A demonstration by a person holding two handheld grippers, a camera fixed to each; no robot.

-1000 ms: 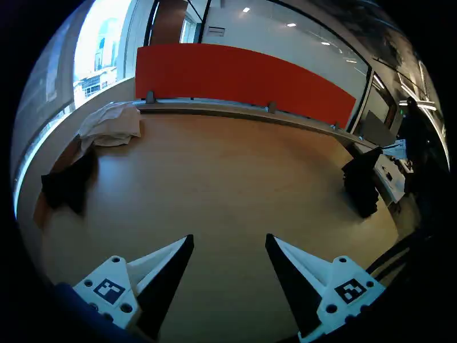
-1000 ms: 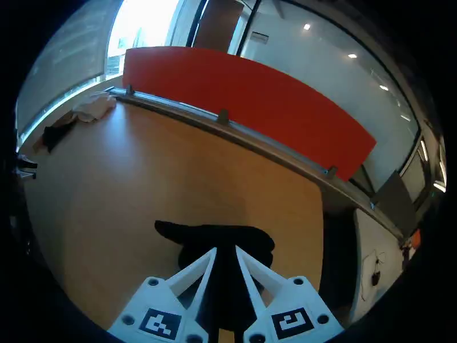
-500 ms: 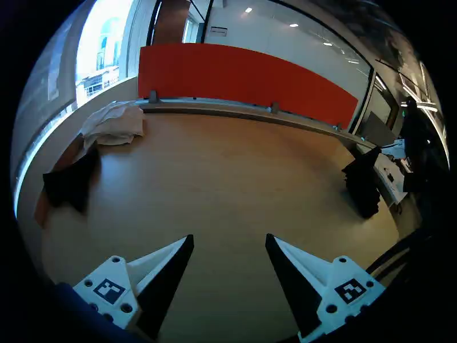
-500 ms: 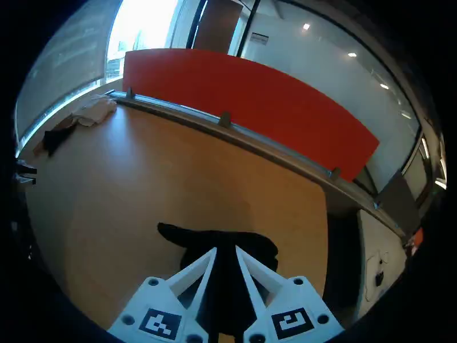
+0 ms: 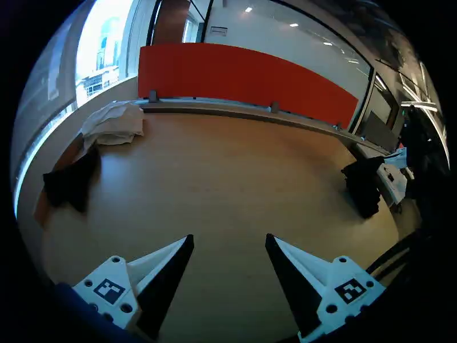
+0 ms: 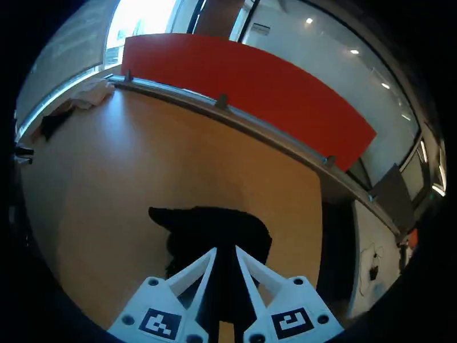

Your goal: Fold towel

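On my left gripper view, a dark cloth (image 5: 71,183) lies crumpled at the far left edge of the wooden table (image 5: 228,171). Just beyond it a pale cloth (image 5: 111,123) sits in a loose heap near the red partition (image 5: 245,74). My left gripper (image 5: 228,237) hangs over bare wood in the near middle, its fingers spread wide with nothing between them.

Further right, the black towel (image 5: 361,183) stands bunched up in a dark, rumpled clump near the right edge of the table. On my right gripper view I see that towel up close: matte black, no pattern I can make out, gathered into a lump with one corner trailing to the left across the wood. My right gripper (image 6: 225,250) has its fingers drawn close together with the black fabric pinched between them.
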